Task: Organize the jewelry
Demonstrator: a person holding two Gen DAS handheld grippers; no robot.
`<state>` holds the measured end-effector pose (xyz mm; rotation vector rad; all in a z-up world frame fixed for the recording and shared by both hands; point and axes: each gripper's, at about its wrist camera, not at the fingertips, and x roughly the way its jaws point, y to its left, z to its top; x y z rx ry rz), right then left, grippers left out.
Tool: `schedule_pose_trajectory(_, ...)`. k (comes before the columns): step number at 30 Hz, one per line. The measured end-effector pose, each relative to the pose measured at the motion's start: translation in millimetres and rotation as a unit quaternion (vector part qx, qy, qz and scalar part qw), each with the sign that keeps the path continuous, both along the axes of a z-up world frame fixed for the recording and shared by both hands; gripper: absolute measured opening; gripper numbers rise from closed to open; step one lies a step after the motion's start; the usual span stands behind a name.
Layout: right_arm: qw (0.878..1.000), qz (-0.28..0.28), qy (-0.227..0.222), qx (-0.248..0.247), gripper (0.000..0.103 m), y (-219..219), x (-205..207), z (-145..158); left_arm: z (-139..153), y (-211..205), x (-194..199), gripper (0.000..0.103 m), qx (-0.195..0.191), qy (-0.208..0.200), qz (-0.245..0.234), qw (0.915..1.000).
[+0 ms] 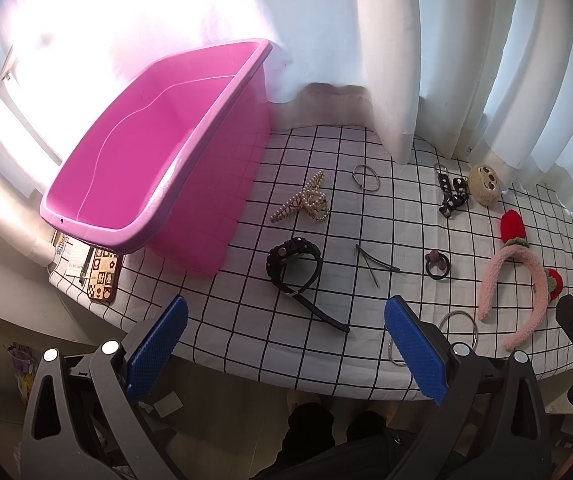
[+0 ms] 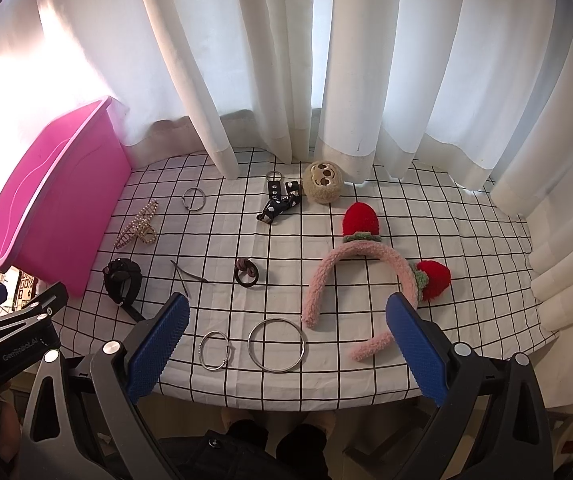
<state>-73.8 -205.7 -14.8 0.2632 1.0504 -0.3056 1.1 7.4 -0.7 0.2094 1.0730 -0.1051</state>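
An empty pink bin (image 1: 142, 152) stands at the table's left, also in the right wrist view (image 2: 50, 204). Jewelry lies spread on the checked cloth: a pearl hair claw (image 1: 302, 202), a black watch (image 1: 294, 266), a thin hairpin (image 1: 372, 264), a dark hair tie (image 1: 437, 265), a bangle (image 1: 366, 178), a fluffy pink headband with red strawberries (image 2: 362, 276), two silver rings (image 2: 276, 345) (image 2: 215, 350). My left gripper (image 1: 286, 320) is open and empty above the near edge, in front of the watch. My right gripper (image 2: 288, 320) is open and empty over the silver rings.
A plush sloth face (image 2: 322, 182) and a black studded strap (image 2: 280, 200) lie at the back by the white curtain (image 2: 326, 60). A patterned phone case (image 1: 104, 276) lies under the bin's near corner. The table edge (image 2: 286, 404) runs just below the fingers.
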Motion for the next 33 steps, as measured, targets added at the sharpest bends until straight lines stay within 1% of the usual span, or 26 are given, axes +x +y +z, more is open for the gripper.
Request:
schedule_pose_trajectory(7,1.0,0.002,0.012,0.021,0.094,-6,-6,-20,-18,9,0,0.097,-0.007,0.019,0.011,0.9997)
schedule_pose_trajectory(11,0.999,0.0,0.005,0.04,0.094,-12,-13,-34,-40,16,0,0.097,-0.014,0.044,0.015,0.9988)
schedule_pose_trajectory(14,0.998,-0.009,-0.003,0.059,0.094,-20,-20,-46,-59,23,1,0.097,-0.001,0.052,0.034,0.9981)
schedule_pose_trajectory(16,0.998,-0.015,-0.003,0.065,0.094,-27,-25,-55,-71,28,3,0.097,-0.005,0.059,0.04,0.9974)
schedule_pose_trajectory(18,0.997,-0.022,0.004,0.068,0.094,-33,-29,-66,-79,32,3,0.097,-0.007,0.059,0.047,0.9972)
schedule_pose_trajectory(22,0.996,-0.045,0.016,0.078,0.094,-50,-39,-86,-94,36,5,0.097,-0.023,0.057,0.055,0.9966)
schedule_pose_trajectory(26,0.994,-0.068,0.025,0.077,0.094,-67,-47,-104,-111,33,11,0.097,-0.028,0.066,0.065,0.9953)
schedule_pose_trajectory(33,0.992,-0.109,0.046,0.043,0.094,-102,-48,-130,-133,26,23,0.097,-0.027,0.062,0.08,0.9945)
